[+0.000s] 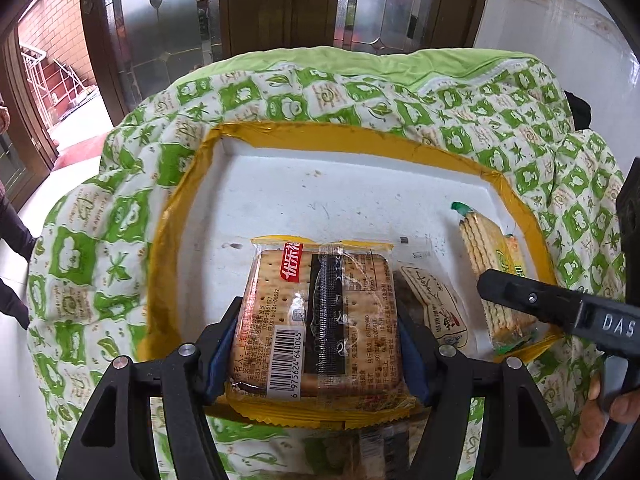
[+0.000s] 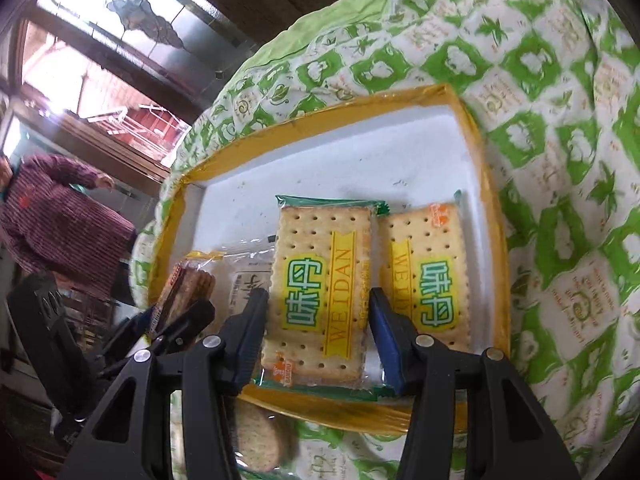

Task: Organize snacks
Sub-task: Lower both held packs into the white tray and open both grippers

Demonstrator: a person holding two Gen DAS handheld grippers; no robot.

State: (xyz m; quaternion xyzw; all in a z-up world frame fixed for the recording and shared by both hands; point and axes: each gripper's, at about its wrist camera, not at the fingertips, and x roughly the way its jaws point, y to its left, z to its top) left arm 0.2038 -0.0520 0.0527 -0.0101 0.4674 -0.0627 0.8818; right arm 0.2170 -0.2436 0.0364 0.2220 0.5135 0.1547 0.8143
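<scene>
Your left hand-held gripper [image 1: 320, 344] pinched the yellow-edged cracker pack [image 1: 320, 320] by its side edges over the white tray [image 1: 280, 184]; your right hand-held gripper [image 2: 318, 336] clamped the green "WEIDAN" pack [image 2: 320, 292] there too. Both looked light, slippery-wrapped and brittle, so you gripped gently at the edges. One barcode began 6 975624.
</scene>
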